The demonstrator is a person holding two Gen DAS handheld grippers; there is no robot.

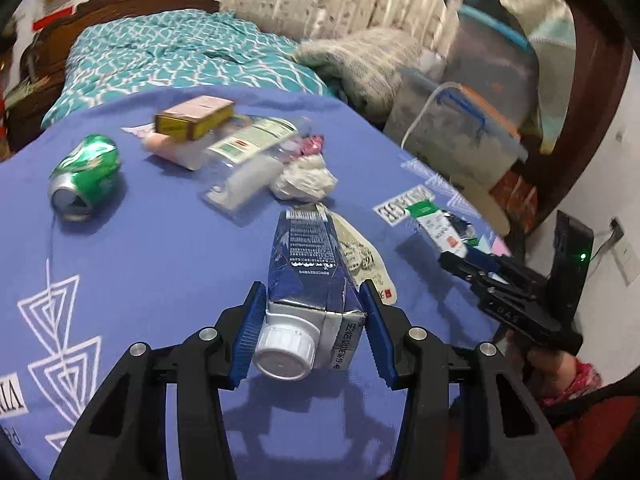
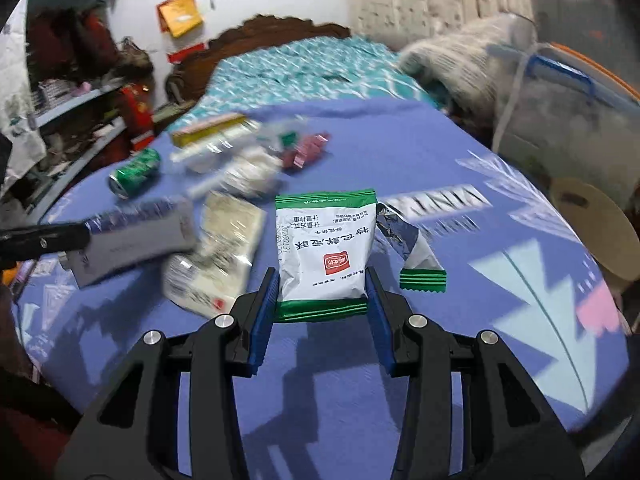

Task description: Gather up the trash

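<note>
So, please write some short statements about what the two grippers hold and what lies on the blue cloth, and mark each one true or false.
1. The left gripper holds a blue carton with a white cap. True.
2. The right gripper is empty. False: it holds a white and green snack packet.
3. A green can lies on its side on the blue cloth. True.
4. The can stands upright on the yellow box. False: they lie apart.

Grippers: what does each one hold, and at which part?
The left gripper holds a blue carton at its capped end. The right gripper holds a white-green snack packet at its lower sealed end.
</note>
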